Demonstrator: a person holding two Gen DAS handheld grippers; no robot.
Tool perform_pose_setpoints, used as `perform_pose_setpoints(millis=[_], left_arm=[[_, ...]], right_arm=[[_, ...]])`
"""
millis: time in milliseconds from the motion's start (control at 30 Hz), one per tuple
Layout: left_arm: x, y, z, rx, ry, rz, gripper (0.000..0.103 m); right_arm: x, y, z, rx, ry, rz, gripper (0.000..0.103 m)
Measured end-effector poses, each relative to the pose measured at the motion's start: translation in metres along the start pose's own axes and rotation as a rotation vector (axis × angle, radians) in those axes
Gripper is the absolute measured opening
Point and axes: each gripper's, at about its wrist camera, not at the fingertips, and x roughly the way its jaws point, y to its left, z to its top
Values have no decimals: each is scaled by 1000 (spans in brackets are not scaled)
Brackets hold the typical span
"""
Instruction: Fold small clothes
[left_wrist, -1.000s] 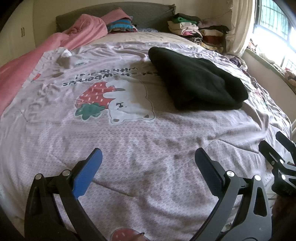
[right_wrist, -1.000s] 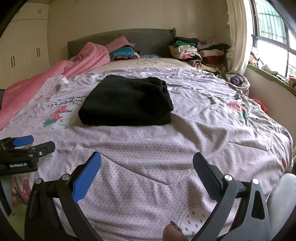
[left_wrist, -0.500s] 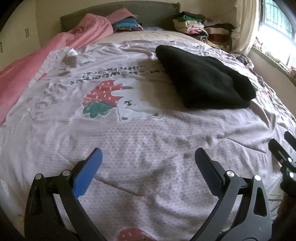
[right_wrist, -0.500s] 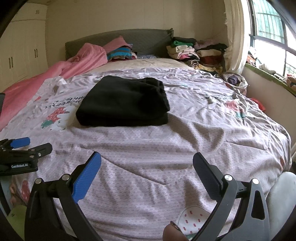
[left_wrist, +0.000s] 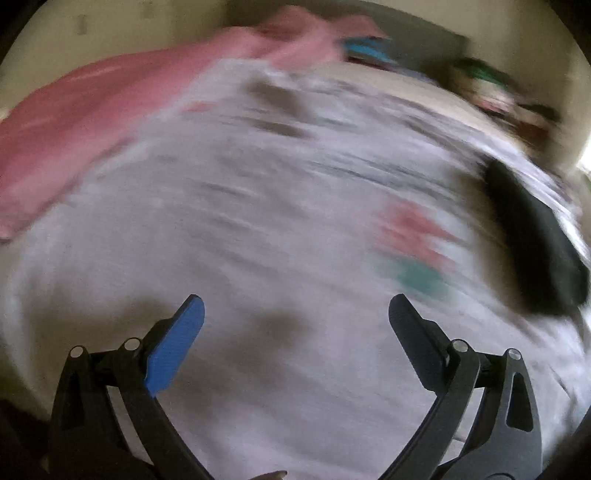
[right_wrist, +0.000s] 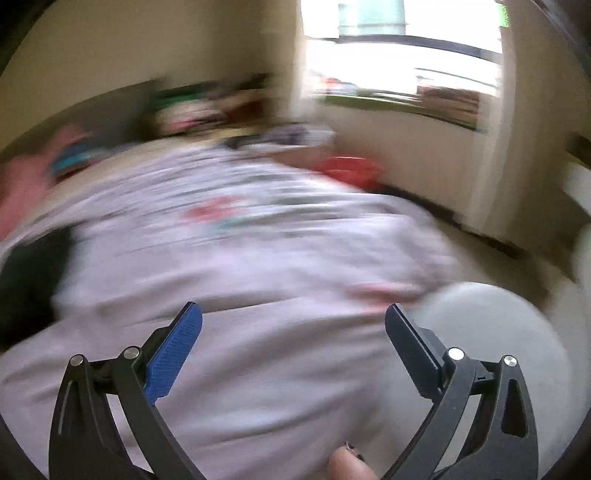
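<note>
Both views are blurred by fast motion. A folded black garment (left_wrist: 532, 240) lies on the pale printed bedspread (left_wrist: 258, 221) at the right edge of the left wrist view, and at the left edge of the right wrist view (right_wrist: 29, 280). My left gripper (left_wrist: 295, 314) is open and empty above the bedspread, far left of the garment. My right gripper (right_wrist: 293, 317) is open and empty above the bedspread (right_wrist: 258, 258), well right of the garment.
A pink blanket (left_wrist: 92, 122) lies along the bed's left side. A pile of clothes (right_wrist: 207, 107) sits by the headboard. A red item (right_wrist: 351, 166) lies near the wall under a bright window (right_wrist: 399, 55). A white rounded object (right_wrist: 491, 332) is beside the bed's right edge.
Both grippers have swung apart quickly: the left view has turned left, the right view right toward the window. The black garment has slid to each view's edge. Both stay open.
</note>
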Motion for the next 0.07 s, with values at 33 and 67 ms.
perform_pose_setpoints(millis=[33,67], left_arm=[[7,28,11,-34,-3,59,94],[12,47,19,-59,-2,98,94]], right_arm=[[14,-38,3,44,-14,-113,99],[25,-64,5,61,-2,-195,99]])
